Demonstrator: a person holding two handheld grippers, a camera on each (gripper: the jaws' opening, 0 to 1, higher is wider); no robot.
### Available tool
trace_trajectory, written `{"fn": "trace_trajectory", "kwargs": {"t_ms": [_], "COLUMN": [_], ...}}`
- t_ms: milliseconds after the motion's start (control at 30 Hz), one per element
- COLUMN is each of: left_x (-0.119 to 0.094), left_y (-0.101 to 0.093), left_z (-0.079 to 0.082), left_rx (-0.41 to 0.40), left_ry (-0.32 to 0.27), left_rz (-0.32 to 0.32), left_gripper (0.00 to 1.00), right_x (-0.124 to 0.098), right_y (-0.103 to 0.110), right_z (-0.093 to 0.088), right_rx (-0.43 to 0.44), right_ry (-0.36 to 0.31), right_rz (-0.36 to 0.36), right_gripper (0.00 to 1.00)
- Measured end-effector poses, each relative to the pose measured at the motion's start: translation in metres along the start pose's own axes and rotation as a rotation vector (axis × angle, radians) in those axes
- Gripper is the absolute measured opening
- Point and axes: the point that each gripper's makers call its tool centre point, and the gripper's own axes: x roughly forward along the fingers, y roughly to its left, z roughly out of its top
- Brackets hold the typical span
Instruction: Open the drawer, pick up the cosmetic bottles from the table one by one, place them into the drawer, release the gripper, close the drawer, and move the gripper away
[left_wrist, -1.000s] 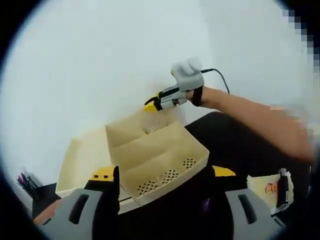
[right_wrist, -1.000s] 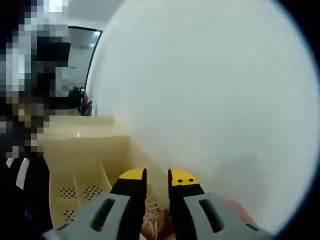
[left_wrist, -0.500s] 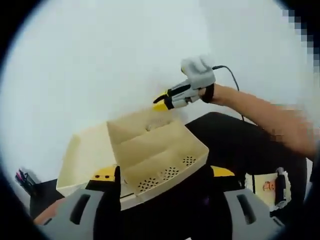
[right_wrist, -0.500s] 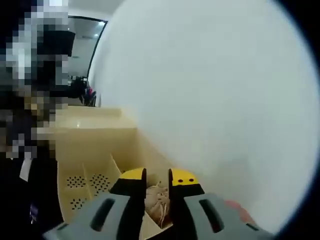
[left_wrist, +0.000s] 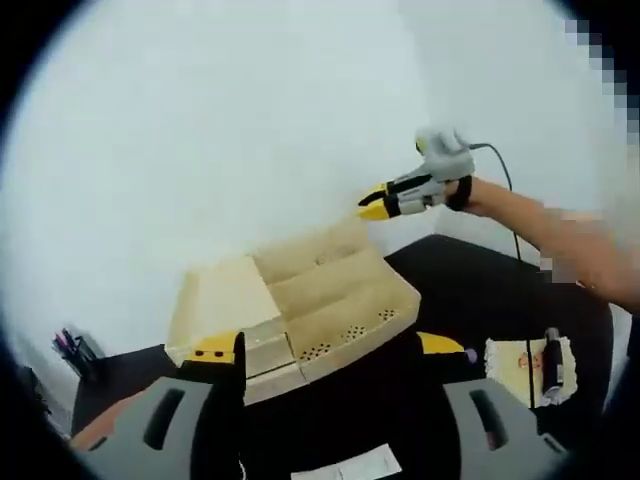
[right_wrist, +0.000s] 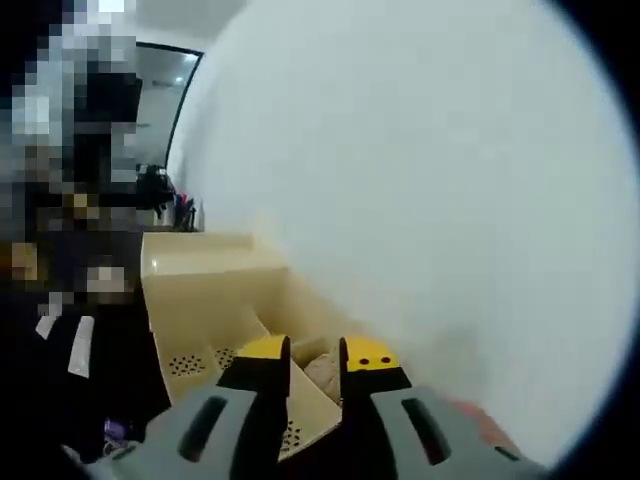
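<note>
Drawer (left_wrist: 335, 300) stands pulled open at table's (left_wrist: 480, 300) back edge. Right gripper (left_wrist: 376, 208) hovers above it, jaws nearly together, empty. Left gripper (left_wrist: 330, 348) jaws apart, empty.

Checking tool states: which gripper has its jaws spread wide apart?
The left gripper: its yellow-tipped jaws stand wide apart. The right gripper's jaws are nearly together.

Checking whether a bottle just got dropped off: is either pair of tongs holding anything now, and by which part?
Nothing is held. The right tongs hang above the open drawer, nearly shut with nothing between them; the left tongs are wide open.
</note>
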Motion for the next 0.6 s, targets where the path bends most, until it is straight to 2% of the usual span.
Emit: {"fn": "trace_trajectory", "kwargs": {"t_ms": [200, 433, 500, 567, 600], "left_x": [-0.021, -0.042, -0.043, -0.042, -0.041], "left_y": [0.020, 0.053, 0.057, 0.053, 0.053], "left_z": [-0.010, -0.024, -0.027, -0.030, -0.034], "left_rx": [0.014, 0.052, 0.072, 0.139, 0.122], "left_ry": [0.031, 0.056, 0.057, 0.051, 0.066], "left_rz": [0.015, 0.081, 0.084, 0.057, 0.047], "left_gripper": [0.62, 0.62, 0.62, 0.62, 0.63], "right_x": [-0.033, -0.073, -0.087, -0.096, -0.100], "right_y": [0.019, 0.042, 0.051, 0.061, 0.068], "right_z": [0.014, 0.020, 0.023, 0.024, 0.025], "right_rx": [0.000, -0.014, -0.016, -0.014, 0.013], "right_ry": [-0.013, 0.001, -0.002, -0.005, -0.013], "right_rz": [-0.011, -0.030, -0.031, -0.014, 0.006], "right_gripper": [0.20, 0.28, 0.30, 0.30, 0.31]}}
